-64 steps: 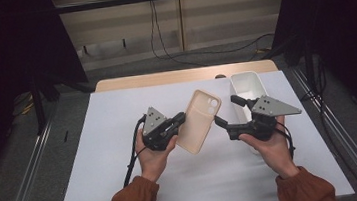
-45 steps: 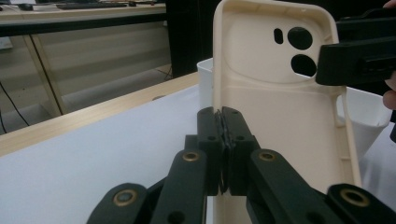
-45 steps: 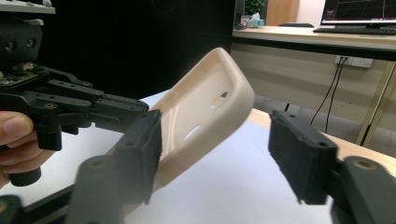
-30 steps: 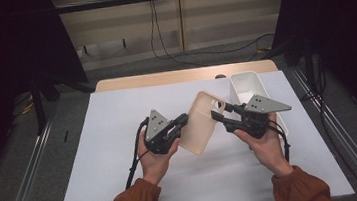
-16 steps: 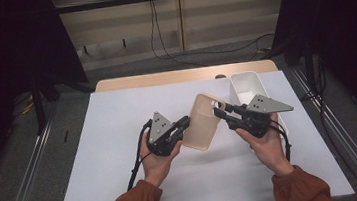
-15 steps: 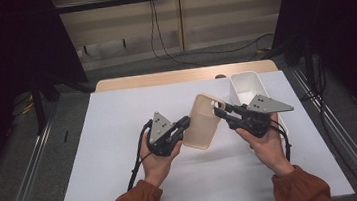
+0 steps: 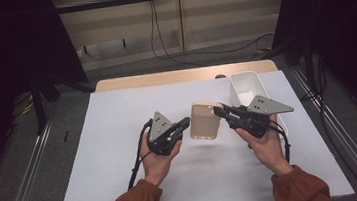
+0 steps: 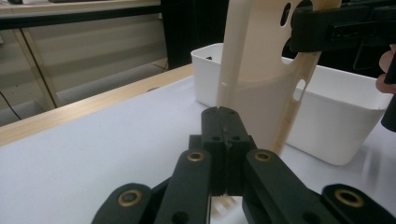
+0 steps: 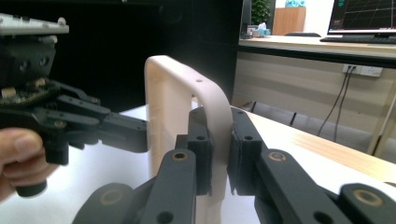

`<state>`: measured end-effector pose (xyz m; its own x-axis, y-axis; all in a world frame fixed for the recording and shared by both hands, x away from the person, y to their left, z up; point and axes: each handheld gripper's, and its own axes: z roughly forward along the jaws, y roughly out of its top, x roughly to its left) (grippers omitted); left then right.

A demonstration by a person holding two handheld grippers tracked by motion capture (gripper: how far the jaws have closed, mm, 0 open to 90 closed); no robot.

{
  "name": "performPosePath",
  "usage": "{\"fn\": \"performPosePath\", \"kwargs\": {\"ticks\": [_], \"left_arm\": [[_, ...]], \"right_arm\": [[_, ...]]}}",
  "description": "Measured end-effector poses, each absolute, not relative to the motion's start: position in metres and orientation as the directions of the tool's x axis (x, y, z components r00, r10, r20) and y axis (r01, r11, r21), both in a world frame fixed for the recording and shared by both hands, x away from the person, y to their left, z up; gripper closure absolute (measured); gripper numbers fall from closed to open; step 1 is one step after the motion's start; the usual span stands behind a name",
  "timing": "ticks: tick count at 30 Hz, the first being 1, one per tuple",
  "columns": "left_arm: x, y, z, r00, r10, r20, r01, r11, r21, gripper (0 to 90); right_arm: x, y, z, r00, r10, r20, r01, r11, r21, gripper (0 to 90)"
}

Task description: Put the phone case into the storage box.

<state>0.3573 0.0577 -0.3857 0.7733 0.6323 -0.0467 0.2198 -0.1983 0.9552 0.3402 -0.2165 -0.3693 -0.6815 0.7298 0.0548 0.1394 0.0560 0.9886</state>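
A beige phone case [image 7: 204, 120] hangs above the white table sheet between my two grippers. My left gripper [image 7: 185, 124] is shut on its left edge; in the left gripper view the case [image 8: 252, 70] rises from the closed tips of that gripper [image 8: 224, 112]. My right gripper [image 7: 218, 111] grips the case's upper right corner. In the right gripper view the case's curved rim [image 9: 168, 102] sits clamped between the pads of the right gripper [image 9: 218, 135], whose jaws have just been closing on it.
A white plastic bin [image 7: 248, 85] stands at the back right of the sheet, just behind the right hand, and shows as the white bin [image 8: 327, 135] behind the case. A wooden table edge [image 7: 184, 76] runs along the back. Metal rails flank both sides.
The right gripper has come in from the right and closed onto the case's corner. The case has swung from a slanted tilt to a squarer pose between both grippers.
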Motion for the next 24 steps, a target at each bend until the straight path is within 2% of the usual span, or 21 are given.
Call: {"fn": "performPosePath", "kwargs": {"ticks": [8, 12, 18, 24], "left_arm": [[0.361, 0.058, -0.388, 0.775, 0.626, -0.084, 0.251, -0.184, 0.950, 74.4], [0.362, 0.058, -0.389, 0.767, 0.635, -0.092, 0.262, -0.179, 0.948, 63.0], [0.367, 0.060, -0.391, 0.742, 0.663, -0.100, 0.276, -0.167, 0.947, 37.9], [0.371, 0.062, -0.392, 0.722, 0.689, -0.066, 0.260, -0.181, 0.948, 22.1]], "right_arm": [[0.340, -0.218, -0.369, -0.675, 0.736, 0.042, 0.132, 0.065, 0.989, 81.3], [0.340, -0.220, -0.368, -0.674, 0.738, 0.041, 0.131, 0.065, 0.989, 81.2], [0.341, -0.222, -0.369, -0.676, 0.736, 0.042, 0.131, 0.064, 0.989, 81.3], [0.341, -0.224, -0.369, -0.670, 0.741, 0.043, 0.131, 0.061, 0.990, 81.2]]}}
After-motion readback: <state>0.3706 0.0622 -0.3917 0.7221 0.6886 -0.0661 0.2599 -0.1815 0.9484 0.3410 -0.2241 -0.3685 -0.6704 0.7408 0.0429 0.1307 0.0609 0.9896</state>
